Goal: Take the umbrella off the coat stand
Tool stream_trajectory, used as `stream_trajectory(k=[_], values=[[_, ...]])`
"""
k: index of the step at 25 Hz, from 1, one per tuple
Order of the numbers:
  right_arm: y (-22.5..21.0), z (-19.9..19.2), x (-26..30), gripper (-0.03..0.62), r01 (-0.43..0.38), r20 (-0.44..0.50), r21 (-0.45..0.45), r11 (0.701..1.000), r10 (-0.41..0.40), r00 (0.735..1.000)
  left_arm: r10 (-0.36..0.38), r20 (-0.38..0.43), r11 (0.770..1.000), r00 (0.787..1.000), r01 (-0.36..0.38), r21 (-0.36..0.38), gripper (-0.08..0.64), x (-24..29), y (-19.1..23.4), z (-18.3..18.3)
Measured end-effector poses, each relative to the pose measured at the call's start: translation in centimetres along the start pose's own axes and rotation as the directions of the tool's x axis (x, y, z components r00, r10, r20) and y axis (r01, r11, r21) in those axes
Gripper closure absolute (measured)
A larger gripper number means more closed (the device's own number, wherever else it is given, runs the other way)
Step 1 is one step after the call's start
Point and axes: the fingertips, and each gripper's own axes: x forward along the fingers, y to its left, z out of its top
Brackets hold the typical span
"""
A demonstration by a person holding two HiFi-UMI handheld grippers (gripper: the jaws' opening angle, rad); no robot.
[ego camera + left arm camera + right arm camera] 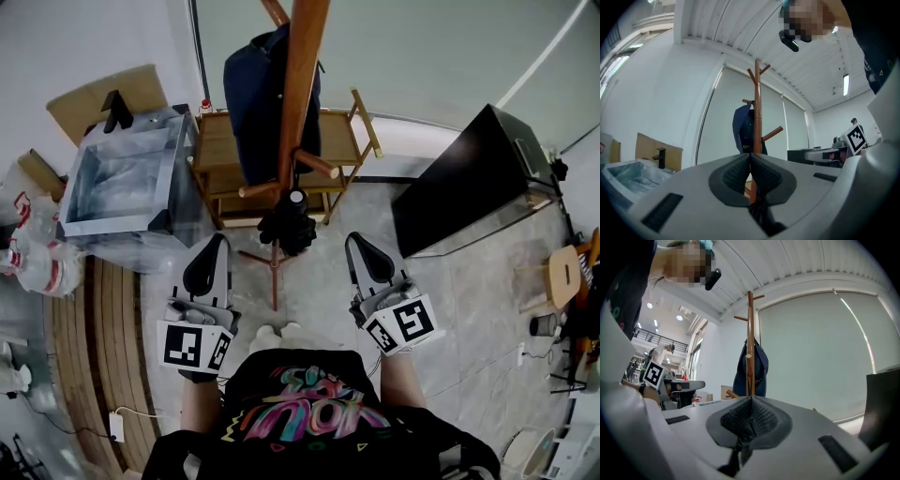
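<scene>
The wooden coat stand (302, 84) rises in front of me, with a dark blue jacket (255, 98) hung on its far side. A black folded umbrella (289, 225) hangs from a low peg on the near side. My left gripper (216, 244) is just left of the umbrella and my right gripper (358, 242) just right of it; both are short of it, shut and empty. The left gripper view shows the shut left gripper (750, 158) aimed at the coat stand (757, 117). In the right gripper view the right gripper (751, 401) is also shut, facing the coat stand (750, 343) and jacket (760, 369).
A low wooden rack (217, 150) stands behind the coat stand. A clear-walled metal-framed box (127, 178) sits to the left and a black cabinet (469, 183) to the right. A small wooden stool (562, 274) is at far right, and filled bags (28, 246) are at far left.
</scene>
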Motion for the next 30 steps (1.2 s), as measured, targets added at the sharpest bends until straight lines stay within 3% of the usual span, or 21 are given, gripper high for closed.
stream_trajectory(k=[14, 15, 30], values=[[-1.1, -0.8, 1.2, 0.573, -0.053, -0.006, -0.002, 0.999, 0.053, 0.999, 0.008, -0.013, 1.000, 1.000, -0.008, 0.006, 0.532, 1.6, -1.1, -0.9], [-1.0, -0.8, 1.3, 0.527, -0.064, -0.006, 0.005, 0.998, 0.064, 0.998, 0.009, -0.013, 1.000, 1.000, -0.009, 0.006, 0.532, 1.7, -1.1, -1.0], [0.2, -1.8, 3.5, 0.305, -0.188, -0.002, -0.001, 0.982, 0.188, 0.982, 0.023, -0.029, 1.000, 0.999, -0.023, -0.002, 0.532, 2.3, -0.8, -1.7]])
